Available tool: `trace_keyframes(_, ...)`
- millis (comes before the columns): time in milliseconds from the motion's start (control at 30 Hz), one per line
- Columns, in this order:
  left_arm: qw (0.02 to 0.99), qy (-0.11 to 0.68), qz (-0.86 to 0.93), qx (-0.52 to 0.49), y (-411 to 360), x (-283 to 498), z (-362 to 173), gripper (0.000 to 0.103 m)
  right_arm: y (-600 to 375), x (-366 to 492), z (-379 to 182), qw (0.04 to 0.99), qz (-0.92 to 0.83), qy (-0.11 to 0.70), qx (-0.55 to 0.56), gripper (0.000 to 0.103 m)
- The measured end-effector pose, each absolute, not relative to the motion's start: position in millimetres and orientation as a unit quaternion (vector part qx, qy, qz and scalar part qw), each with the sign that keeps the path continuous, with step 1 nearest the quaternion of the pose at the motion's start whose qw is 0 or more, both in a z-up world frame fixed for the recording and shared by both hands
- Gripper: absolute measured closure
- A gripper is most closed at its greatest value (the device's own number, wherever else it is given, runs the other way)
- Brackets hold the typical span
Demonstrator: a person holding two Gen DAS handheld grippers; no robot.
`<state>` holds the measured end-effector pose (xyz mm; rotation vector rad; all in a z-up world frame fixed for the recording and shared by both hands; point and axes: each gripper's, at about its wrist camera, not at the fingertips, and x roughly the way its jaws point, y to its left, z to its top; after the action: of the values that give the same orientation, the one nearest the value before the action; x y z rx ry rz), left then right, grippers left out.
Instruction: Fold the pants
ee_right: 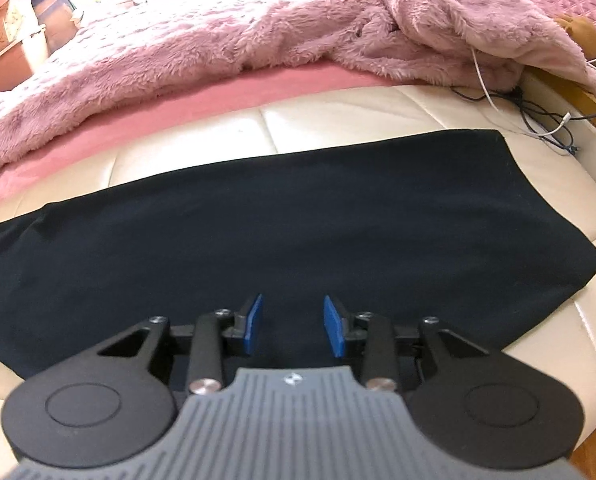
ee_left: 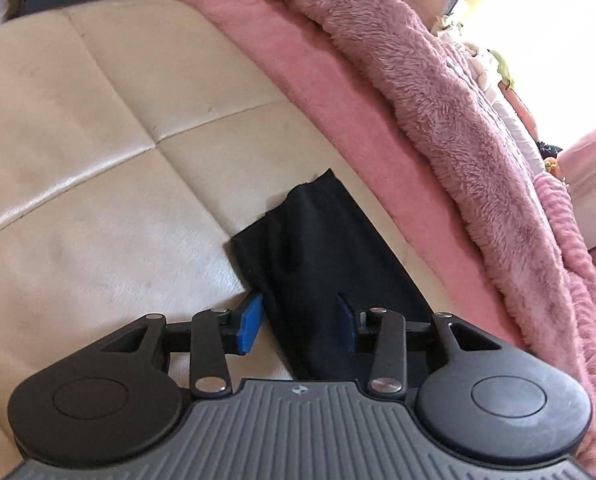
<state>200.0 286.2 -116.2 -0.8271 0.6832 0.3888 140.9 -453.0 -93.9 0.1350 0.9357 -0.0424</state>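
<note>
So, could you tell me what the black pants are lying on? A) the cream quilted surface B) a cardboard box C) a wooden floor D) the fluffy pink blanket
A: the black pants lie flat on the cream quilted surface, apart from the fluffy pink blanket behind.

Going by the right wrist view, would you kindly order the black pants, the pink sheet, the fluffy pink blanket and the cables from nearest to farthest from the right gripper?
1. Black pants: directly under the open right gripper.
2. Pink sheet: beyond the pants, upper left.
3. Cables and fluffy pink blanket: both at the far side, cables right; too close to call.
</note>
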Motion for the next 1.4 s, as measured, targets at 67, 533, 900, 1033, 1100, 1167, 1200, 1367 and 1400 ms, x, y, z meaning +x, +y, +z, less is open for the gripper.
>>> trace_keyframes(67,0.849,0.321,0.189,-0.375,281.3,204.6,-117.7,0.056,-451.9,140.0,-92.5,0.89,-0.02,0.45,0.064,0.072)
trace_keyframes(533,0.856,0.297,0.285,-0.313,329.5,172.3,-82.5,0.099,-395.8,145.5,-87.6,0.883,0.068,0.463,0.036,0.072)
trace_keyframes(900,0.953,0.207,0.164,-0.147,233.4,158.2,21.7,0.1,-325.7,144.4,-86.9,0.874,0.153,0.461,0.031,0.072)
trace_keyframes(1033,0.974,0.188,0.109,-0.063,151.4,169.3,35.7,0.1,-329.7,139.3,-79.8,0.877,0.155,0.453,0.043,0.072)
trace_keyframes(1100,0.979,0.185,0.088,-0.023,112.1,179.0,31.4,0.1,-336.9,133.5,-77.4,0.878,0.156,0.45,0.05,0.072)
trace_keyframes(1167,0.98,0.194,0.053,0.007,70.6,184.4,18.6,0.1,-340.5,131.5,-75.6,0.879,0.156,0.447,0.056,0.072)
trace_keyframes(1200,0.978,0.202,0.035,0.029,47.2,186.5,8.0,0.1,-343.6,130.2,-74.6,0.88,0.155,0.445,0.059,0.072)
trace_keyframes(1367,0.948,0.294,-0.065,0.107,-42.6,184.1,-72.9,0.1,-359.0,124.6,-75.7,0.88,0.146,0.445,0.077,0.072)
trace_keyframes(1400,0.936,0.32,-0.084,0.122,-56.3,182.5,-92.8,0.1,-360.5,122.9,-76.7,0.879,0.145,0.447,0.08,0.072)
